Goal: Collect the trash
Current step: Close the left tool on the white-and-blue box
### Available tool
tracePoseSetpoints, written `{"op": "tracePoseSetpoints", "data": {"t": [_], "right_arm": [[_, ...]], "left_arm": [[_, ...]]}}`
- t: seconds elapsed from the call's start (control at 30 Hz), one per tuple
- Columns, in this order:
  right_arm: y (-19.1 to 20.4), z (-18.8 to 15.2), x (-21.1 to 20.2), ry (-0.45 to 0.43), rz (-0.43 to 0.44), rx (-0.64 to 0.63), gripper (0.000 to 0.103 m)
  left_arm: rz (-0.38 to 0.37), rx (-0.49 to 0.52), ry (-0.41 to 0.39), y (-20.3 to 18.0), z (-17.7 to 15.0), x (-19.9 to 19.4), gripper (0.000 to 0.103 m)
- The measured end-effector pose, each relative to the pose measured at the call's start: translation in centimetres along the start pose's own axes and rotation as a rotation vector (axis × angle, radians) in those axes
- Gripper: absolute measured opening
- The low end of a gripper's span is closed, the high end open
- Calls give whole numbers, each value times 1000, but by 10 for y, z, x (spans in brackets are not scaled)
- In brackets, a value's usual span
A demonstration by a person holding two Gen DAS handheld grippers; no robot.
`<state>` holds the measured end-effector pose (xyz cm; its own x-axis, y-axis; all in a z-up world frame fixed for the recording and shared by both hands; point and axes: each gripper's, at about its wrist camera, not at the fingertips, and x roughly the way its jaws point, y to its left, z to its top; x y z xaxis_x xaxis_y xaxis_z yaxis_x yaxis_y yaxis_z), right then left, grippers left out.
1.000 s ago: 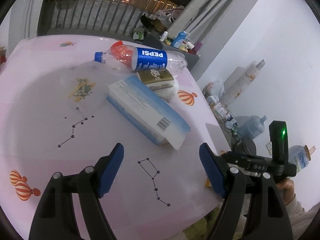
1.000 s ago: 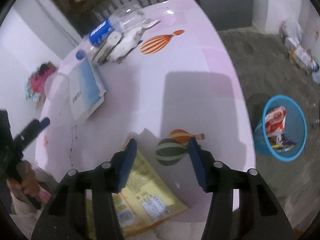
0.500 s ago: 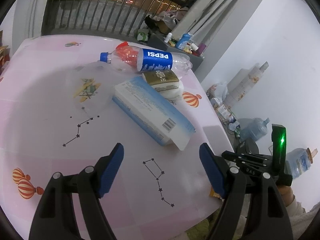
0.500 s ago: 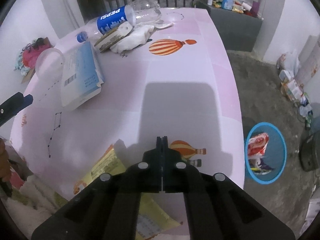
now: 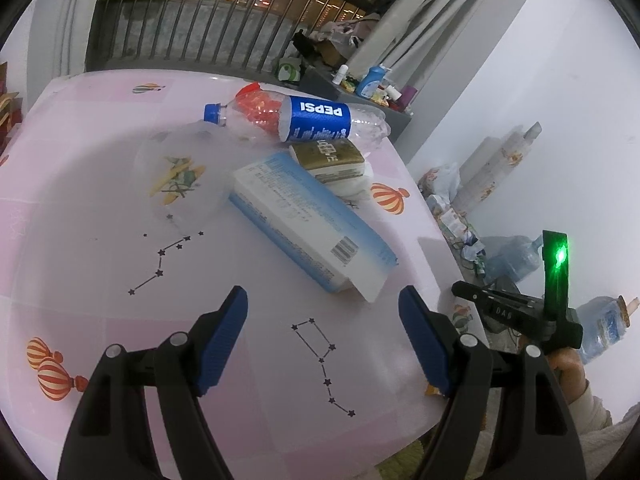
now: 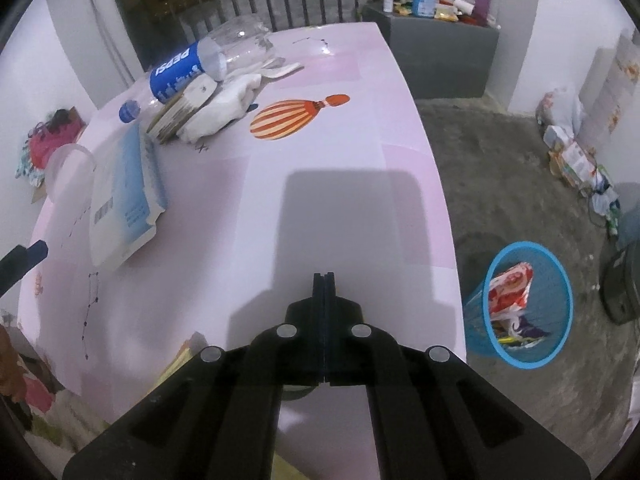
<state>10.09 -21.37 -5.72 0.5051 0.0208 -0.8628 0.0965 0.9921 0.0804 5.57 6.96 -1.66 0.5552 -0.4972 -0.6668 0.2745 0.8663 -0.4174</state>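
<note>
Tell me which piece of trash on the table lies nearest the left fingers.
The blue-and-white carton. Its open flap end points at the left gripper, while the Pepsi bottle, gold packet and clear cup lie farther back.

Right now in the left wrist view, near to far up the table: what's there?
Left tongs, open → blue-and-white carton → brown-topped packet → Pepsi bottle → balcony railing.

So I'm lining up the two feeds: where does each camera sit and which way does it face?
Left wrist: behind the open left gripper, angled down over the pink table; hand at right.
Right wrist: behind the shut right gripper, facing the table and the blue bin on the floor.
Shared: Pepsi bottle, blue-white pack.
</note>
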Motion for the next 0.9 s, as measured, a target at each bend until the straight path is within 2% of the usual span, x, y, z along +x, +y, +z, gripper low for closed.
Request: {"op": "tracePoseSetpoints", "data": {"t": [0.6, 0.77, 0.9], "right_arm": [[-5, -3, -1, -36, 22, 46, 0], [-7, -5, -2, -46, 29, 76, 0], [-9, -5, -2, -50, 35, 93, 0]], "left_arm": [[8, 12, -17, -3, 12, 13, 89], [3, -56, -6, -4, 32, 31, 90], [32, -80, 50, -8, 45, 56, 90]]}}
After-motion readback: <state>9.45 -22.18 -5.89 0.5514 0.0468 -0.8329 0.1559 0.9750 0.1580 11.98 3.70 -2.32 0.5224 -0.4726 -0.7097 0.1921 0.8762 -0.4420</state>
